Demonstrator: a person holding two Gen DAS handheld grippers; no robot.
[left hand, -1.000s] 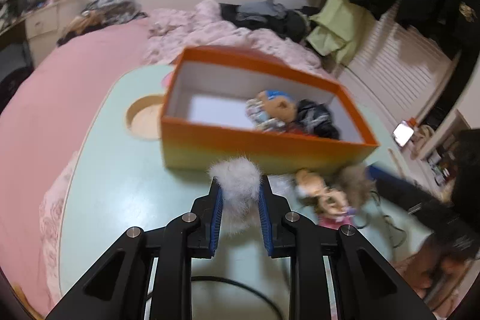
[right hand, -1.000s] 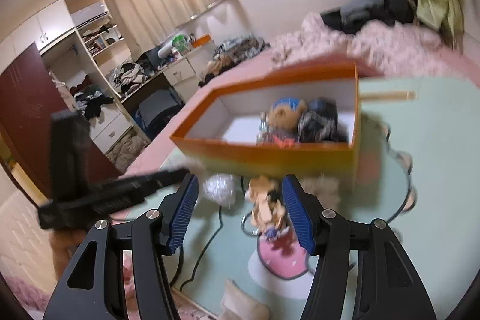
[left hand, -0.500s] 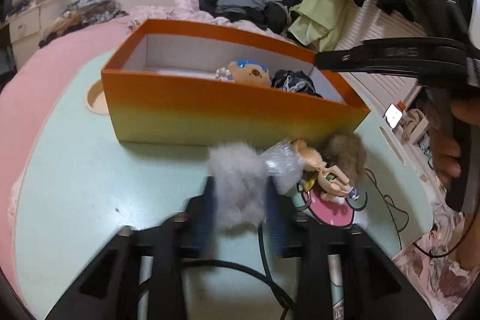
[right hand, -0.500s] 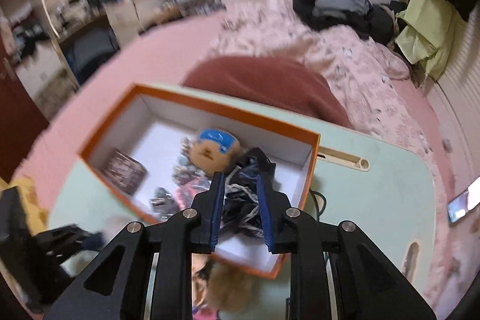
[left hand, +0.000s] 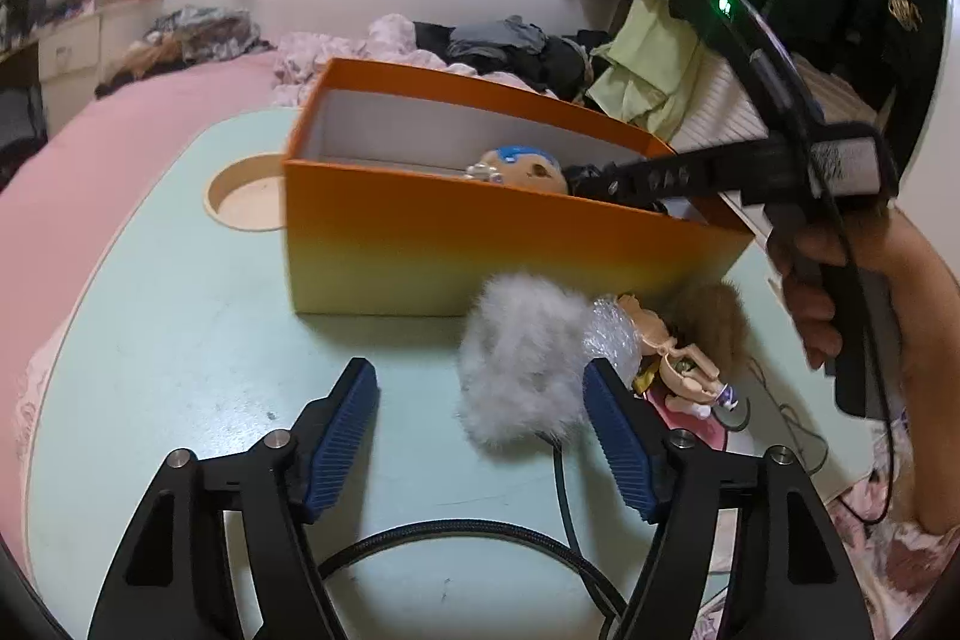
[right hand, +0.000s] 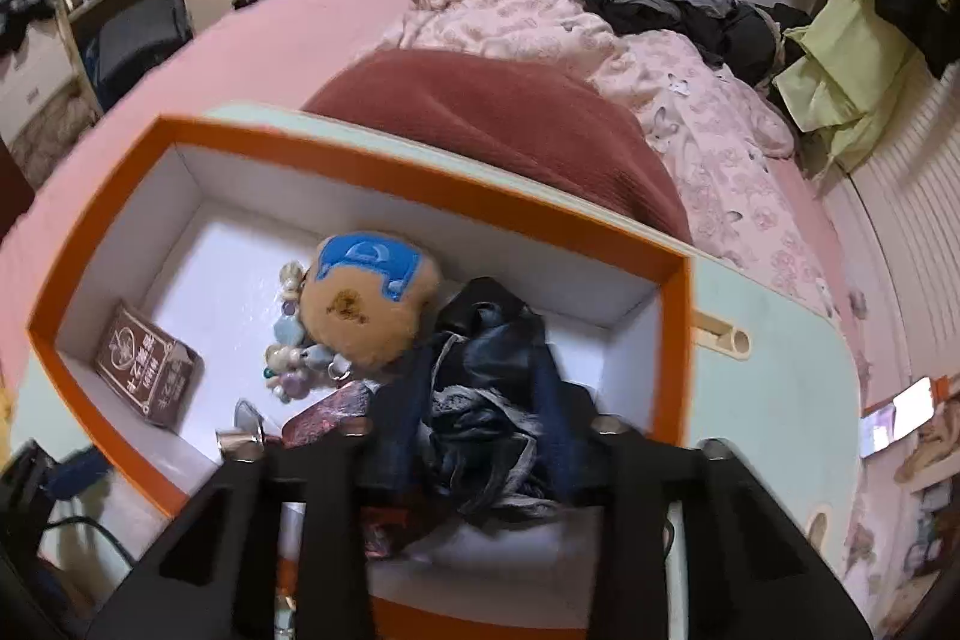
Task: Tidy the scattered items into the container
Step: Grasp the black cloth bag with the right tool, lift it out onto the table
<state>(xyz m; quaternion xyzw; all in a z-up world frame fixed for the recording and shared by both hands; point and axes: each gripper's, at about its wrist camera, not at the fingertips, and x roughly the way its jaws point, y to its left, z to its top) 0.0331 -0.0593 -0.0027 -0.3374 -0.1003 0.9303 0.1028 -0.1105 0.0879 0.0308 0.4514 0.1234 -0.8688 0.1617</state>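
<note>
An orange box [left hand: 456, 250] stands on the pale green table [left hand: 180, 352]. My left gripper [left hand: 480, 400] is open, and a grey fluffy pompom [left hand: 522, 370] lies on the table against its right finger. A small doll [left hand: 678, 352] with brown hair lies right of the pompom. My right gripper [right hand: 474, 436] is inside the box [right hand: 384, 166], fingers around a dark bundle of cloth [right hand: 486, 388]; whether they press on it is unclear. The box also holds a brown plush with a blue patch [right hand: 366, 298], beads [right hand: 288, 346] and a brown packet [right hand: 147, 370].
A round cup recess [left hand: 246, 190] is sunk into the table left of the box. A black cable [left hand: 456, 532] loops across the table near my left gripper. A pink bed [right hand: 690, 100] with piled clothes lies behind. A phone [right hand: 900, 415] lies off the table's right side.
My left gripper has opened and let go of the pompom, which now lies on the table. My right gripper has moved down into the box over the dark cloth and its fingers have spread.
</note>
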